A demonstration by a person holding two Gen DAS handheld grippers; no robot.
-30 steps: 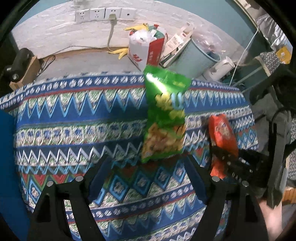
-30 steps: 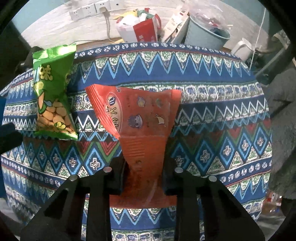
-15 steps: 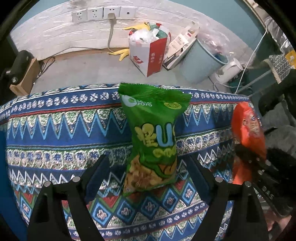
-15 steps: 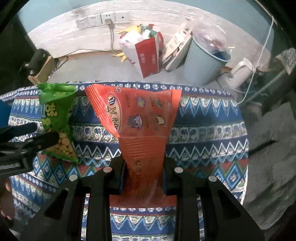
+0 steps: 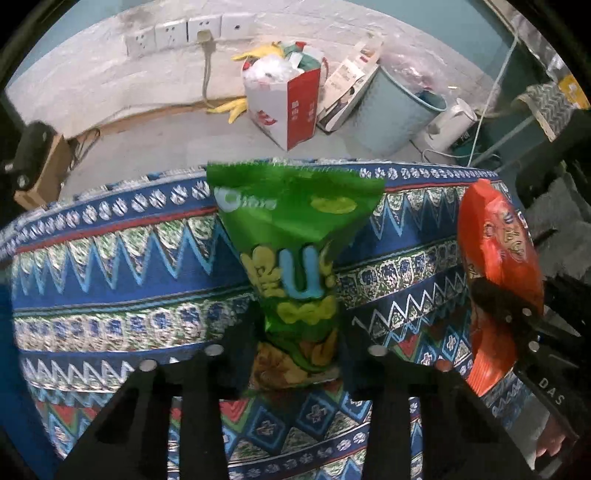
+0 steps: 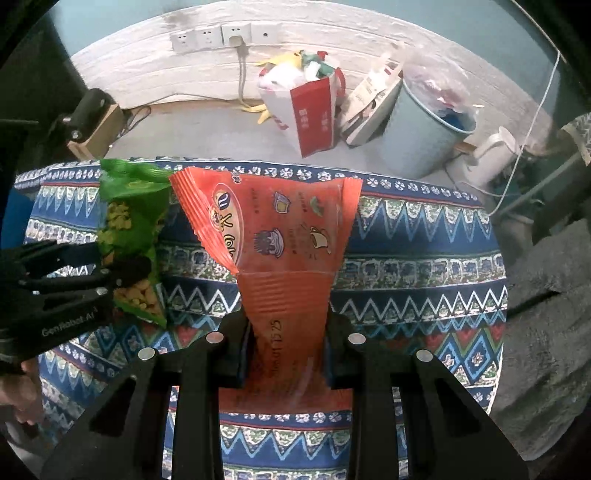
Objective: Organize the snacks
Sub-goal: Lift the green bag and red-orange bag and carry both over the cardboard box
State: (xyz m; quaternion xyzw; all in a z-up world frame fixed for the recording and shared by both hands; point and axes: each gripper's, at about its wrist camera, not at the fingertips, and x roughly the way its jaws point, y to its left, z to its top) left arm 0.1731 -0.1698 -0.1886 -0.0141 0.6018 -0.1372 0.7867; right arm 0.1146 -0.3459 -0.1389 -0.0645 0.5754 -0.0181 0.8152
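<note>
My left gripper (image 5: 295, 354) is shut on the lower part of a green snack bag (image 5: 295, 236) and holds it upright above the patterned tablecloth (image 5: 110, 266). My right gripper (image 6: 286, 343) is shut on the lower part of an orange snack bag (image 6: 280, 236), also held upright above the cloth. In the left wrist view the orange bag (image 5: 498, 258) and the right gripper (image 5: 517, 317) show at the right. In the right wrist view the green bag (image 6: 133, 229) and the left gripper (image 6: 110, 269) show at the left.
Beyond the table's far edge on the floor stand a red and white paper bag (image 5: 288, 99), a pale blue bin (image 5: 399, 114), a white kettle (image 5: 448, 122) and a wall socket strip (image 5: 188, 33). A grey cloth (image 6: 546, 314) lies at the right.
My left gripper has closed on the green bag and lifted it off the cloth. Both grippers have risen, and the far table edge has dropped lower in view.
</note>
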